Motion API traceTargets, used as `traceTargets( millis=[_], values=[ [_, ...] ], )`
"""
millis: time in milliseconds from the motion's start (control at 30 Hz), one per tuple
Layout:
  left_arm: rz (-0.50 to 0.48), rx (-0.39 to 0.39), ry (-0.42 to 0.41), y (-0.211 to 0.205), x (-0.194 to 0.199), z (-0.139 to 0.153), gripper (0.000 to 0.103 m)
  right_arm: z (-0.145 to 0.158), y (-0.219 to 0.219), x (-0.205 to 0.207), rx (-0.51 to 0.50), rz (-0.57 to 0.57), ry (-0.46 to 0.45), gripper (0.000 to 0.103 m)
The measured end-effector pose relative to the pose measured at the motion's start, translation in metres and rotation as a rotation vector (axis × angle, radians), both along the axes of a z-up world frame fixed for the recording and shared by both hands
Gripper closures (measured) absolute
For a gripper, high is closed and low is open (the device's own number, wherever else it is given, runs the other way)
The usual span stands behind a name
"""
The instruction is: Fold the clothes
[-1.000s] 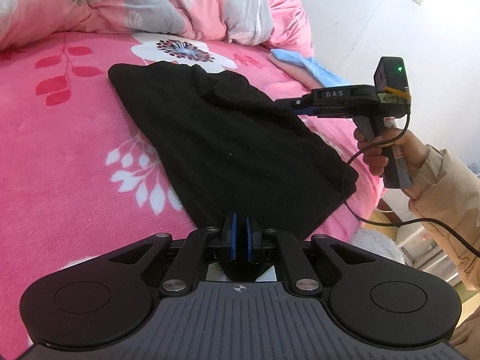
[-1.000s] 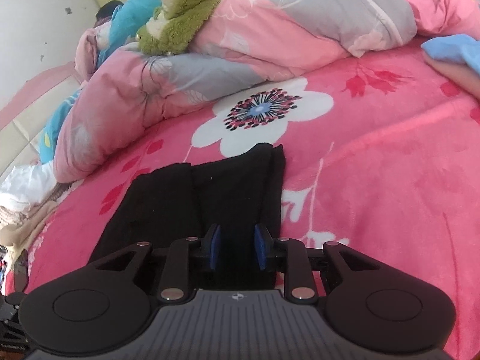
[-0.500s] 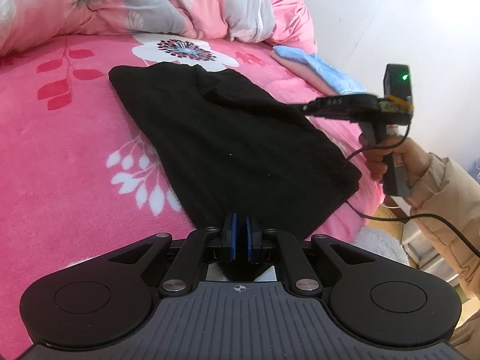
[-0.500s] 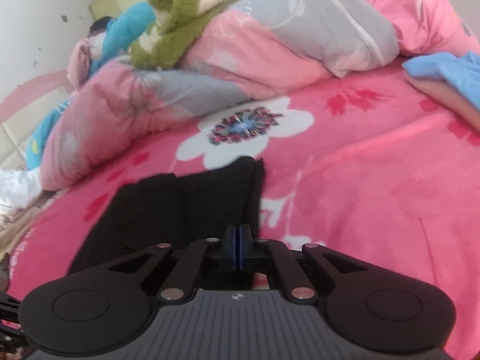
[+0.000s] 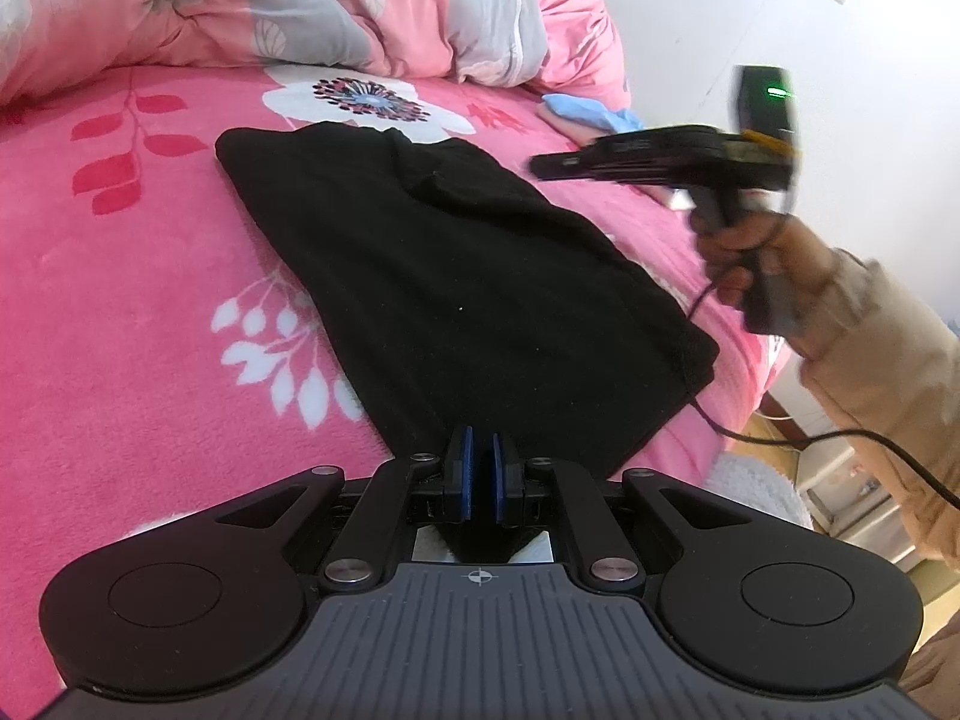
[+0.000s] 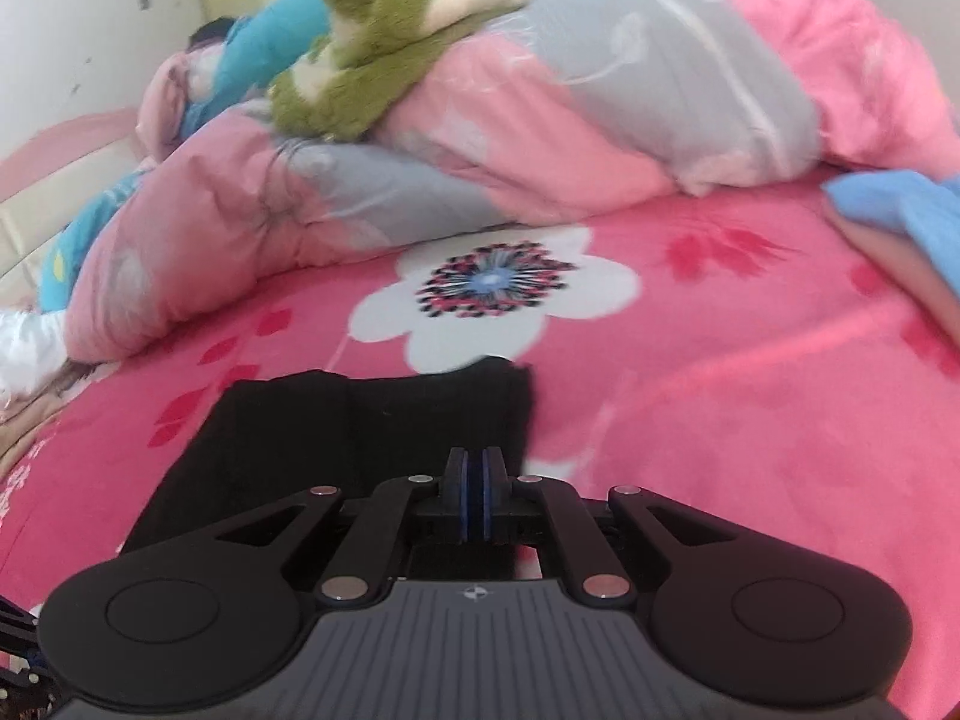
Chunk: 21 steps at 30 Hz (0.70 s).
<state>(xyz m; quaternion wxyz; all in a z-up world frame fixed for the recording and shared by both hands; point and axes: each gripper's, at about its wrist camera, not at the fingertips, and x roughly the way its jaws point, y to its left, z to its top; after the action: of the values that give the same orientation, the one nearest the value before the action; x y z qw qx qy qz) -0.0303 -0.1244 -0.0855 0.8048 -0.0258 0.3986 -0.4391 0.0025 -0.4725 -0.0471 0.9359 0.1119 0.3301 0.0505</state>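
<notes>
my left gripper (image 5: 479,474) sits at the near edge of the black garment (image 5: 444,276), its blue pads nearly together with dark cloth pinched between them. the garment lies flat and folded lengthwise on the pink floral blanket (image 5: 120,300), running from my left gripper away toward the big white flower print (image 5: 360,99). my right gripper (image 6: 477,501) is pressed closed, blue pads together, held above the garment's right side; i cannot tell whether any cloth is caught between them. from the left wrist view, my right hand (image 5: 750,258) grips that tool's handle in the air over the bed's right edge, motion-blurred, a black cable (image 5: 840,438) trailing from it and a beige sleeve (image 5: 888,360) behind. a rumpled pink and grey quilt (image 6: 540,138) is heaped at the far side of the bed, with a green plush toy (image 6: 372,60) lying on top. a light blue cloth (image 6: 900,210) rests on the blanket, well apart from the garment to the right.
</notes>
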Motion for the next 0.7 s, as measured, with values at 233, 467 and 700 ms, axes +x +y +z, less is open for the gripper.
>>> traceTargets(
  millis=[233, 467, 700],
  values=[
    [-0.008, -0.015, 0.003, 0.002, 0.002, -0.003, 0.097, -0.025, -0.037, 0.032, 0.079, -0.174, 0.093, 0.099],
    [-0.002, -0.029, 0.020, 0.004, 0.004, -0.004, 0.097, 0.009, 0.018, -0.004, 0.059, 0.131, 0.019, 0.064],
    [0.001, -0.028, 0.022, 0.005, 0.004, -0.004, 0.097, 0.007, 0.103, -0.007, -0.247, 0.419, -0.006, 0.061]
  ],
)
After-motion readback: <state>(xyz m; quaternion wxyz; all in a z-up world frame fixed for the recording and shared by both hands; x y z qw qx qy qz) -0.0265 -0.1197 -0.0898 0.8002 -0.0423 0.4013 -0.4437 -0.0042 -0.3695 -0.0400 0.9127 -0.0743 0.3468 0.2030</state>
